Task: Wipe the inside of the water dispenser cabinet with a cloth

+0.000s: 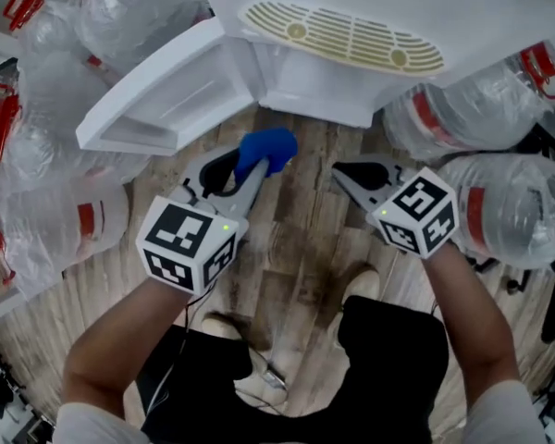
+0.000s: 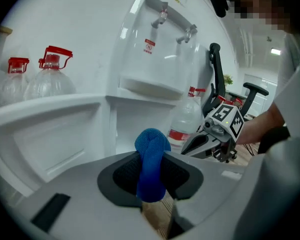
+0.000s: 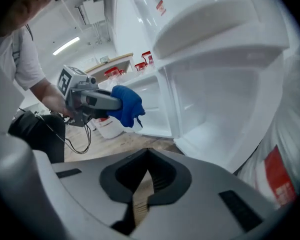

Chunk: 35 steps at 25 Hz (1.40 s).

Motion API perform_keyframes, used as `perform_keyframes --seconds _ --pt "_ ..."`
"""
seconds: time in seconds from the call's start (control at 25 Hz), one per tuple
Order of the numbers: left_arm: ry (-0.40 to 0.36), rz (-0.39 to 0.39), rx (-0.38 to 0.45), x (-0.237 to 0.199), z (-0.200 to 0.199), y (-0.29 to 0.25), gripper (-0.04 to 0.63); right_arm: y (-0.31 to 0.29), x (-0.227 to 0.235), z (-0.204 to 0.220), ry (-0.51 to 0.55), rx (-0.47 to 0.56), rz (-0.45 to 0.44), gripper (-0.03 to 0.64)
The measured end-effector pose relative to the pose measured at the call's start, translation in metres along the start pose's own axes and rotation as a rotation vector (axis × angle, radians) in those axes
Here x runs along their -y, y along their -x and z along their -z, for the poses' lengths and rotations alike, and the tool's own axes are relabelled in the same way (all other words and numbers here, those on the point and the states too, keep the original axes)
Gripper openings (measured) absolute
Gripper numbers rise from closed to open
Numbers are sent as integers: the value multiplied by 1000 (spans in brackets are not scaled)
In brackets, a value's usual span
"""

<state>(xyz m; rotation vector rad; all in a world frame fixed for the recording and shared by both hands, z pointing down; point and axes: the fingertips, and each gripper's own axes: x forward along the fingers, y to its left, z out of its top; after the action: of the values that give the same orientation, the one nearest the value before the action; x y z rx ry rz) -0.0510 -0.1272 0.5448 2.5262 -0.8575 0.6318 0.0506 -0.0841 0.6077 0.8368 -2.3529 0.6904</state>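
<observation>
From my seat the left claw is clenched on the blue cloth: the fabric is pinched between the dark pads, and a rounded wad of it bulges out past the tips. That claw hangs above the wooden floor, just in front of the water dispenser, with the cloth near the lower cabinet but not inside it or touching it. The cabinet door stands swung open to the left of the opening, and the white compartment behind it shows bare walls and floor in my right gripper view. My right claw is clenched with nothing in it; its pads meet, with only a thin slit of floor showing between them. It sits beside the left claw, a gap of floor between the two, and also points toward the cabinet opening. Above the cabinet I can see the pale slotted drip tray from the head view and the two taps from the left gripper view. Large clear water bottles with red labels crowd the floor on both sides of the dispenser, those on the left lying just beside the open door.
</observation>
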Motion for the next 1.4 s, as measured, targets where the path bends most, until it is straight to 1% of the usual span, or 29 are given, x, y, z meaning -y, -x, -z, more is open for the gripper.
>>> perform_keyframes --seconds 0.2,0.32,0.44,0.52,0.64,0.8,0.92,1.04,1.24,1.4 --pt "11 26 -23 29 -45 57 94 41 -46 -38 -6 25 0 0" --pt "71 37 -20 54 -74 96 94 71 -77 -63 -58 44 6 0" --pt "129 37 -21 89 -101 138 94 112 -110 -96 -85 59 22 0" --pt "156 29 -24 113 -124 168 94 146 -133 -123 -92 62 33 0" --pt "186 18 -26 149 -171 220 94 208 -169 -165 -91 76 33 0" --pt "207 33 -31 195 -244 299 94 300 -221 -225 -43 108 55 0" --pt "177 65 -20 223 -288 351 94 356 -260 -261 -16 133 60 0" --pt "116 124 -14 252 -317 399 94 399 -307 -278 -21 133 89 0" --pt "43 195 7 281 -340 480 94 442 -391 -294 -38 188 144 0" --pt "-23 249 -9 295 -332 547 94 455 -463 -305 -36 198 177 0"
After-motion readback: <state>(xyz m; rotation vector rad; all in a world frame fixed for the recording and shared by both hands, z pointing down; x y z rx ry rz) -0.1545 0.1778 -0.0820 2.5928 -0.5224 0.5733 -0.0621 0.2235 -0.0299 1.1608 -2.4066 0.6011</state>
